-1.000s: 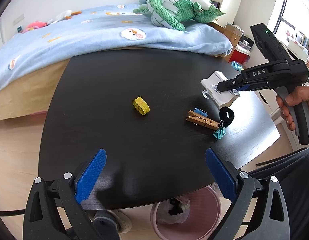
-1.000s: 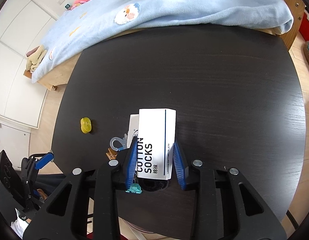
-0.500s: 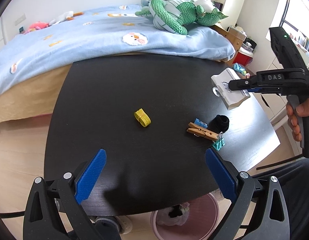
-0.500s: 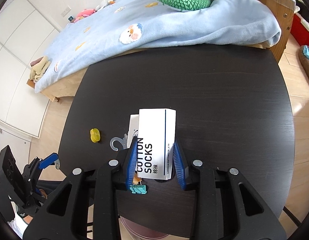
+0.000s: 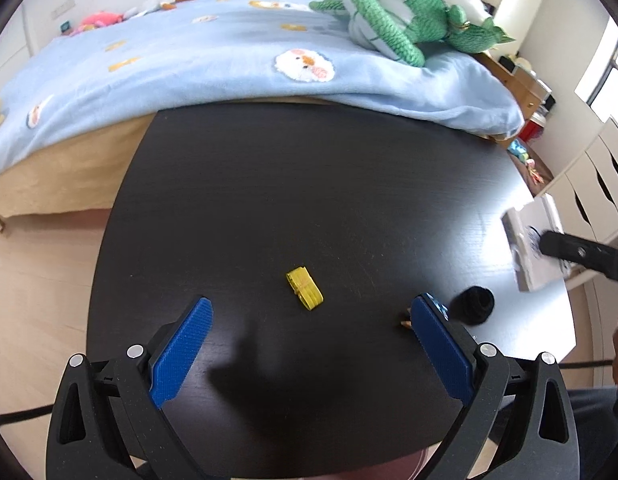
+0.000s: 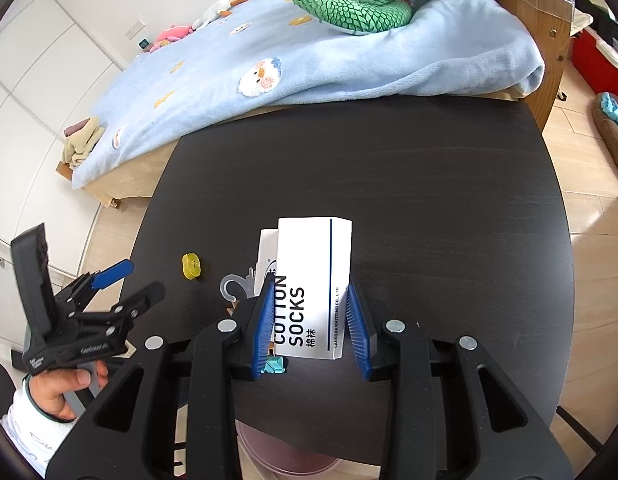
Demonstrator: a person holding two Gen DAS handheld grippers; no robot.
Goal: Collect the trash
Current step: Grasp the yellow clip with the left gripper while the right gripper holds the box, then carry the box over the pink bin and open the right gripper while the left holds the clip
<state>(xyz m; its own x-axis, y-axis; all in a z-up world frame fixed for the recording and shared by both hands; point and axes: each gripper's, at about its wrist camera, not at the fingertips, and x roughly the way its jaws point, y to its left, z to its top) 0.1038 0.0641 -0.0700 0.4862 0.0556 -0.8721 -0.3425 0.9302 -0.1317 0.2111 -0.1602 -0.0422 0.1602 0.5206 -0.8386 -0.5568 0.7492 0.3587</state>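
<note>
My right gripper [image 6: 311,285] is shut on a white "COTTON SOCKS" box [image 6: 313,248] and holds it above the black table [image 6: 429,180]. A clear plastic hook [image 6: 233,286] sticks out at the box's left side. In the left wrist view the same box [image 5: 529,248] hangs blurred at the right edge. My left gripper [image 5: 313,303] is open over the table's near side, with a small yellow folded item [image 5: 305,294] lying between and just ahead of its pads. That yellow item [image 6: 191,266] and the left gripper [image 6: 143,280] also show in the right wrist view.
A black rolled item [image 5: 475,305] and a wooden clothespin tip [image 5: 405,322] lie by the left gripper's right pad. A teal binder clip [image 6: 275,365] sits under the box. A pink bin [image 6: 289,456] stands below the table's near edge. A blue-blanketed bed [image 6: 309,60] borders the far side.
My left gripper has moved forward over the table, so the yellow item now sits between its pads. The right gripper has risen a little with the box still held.
</note>
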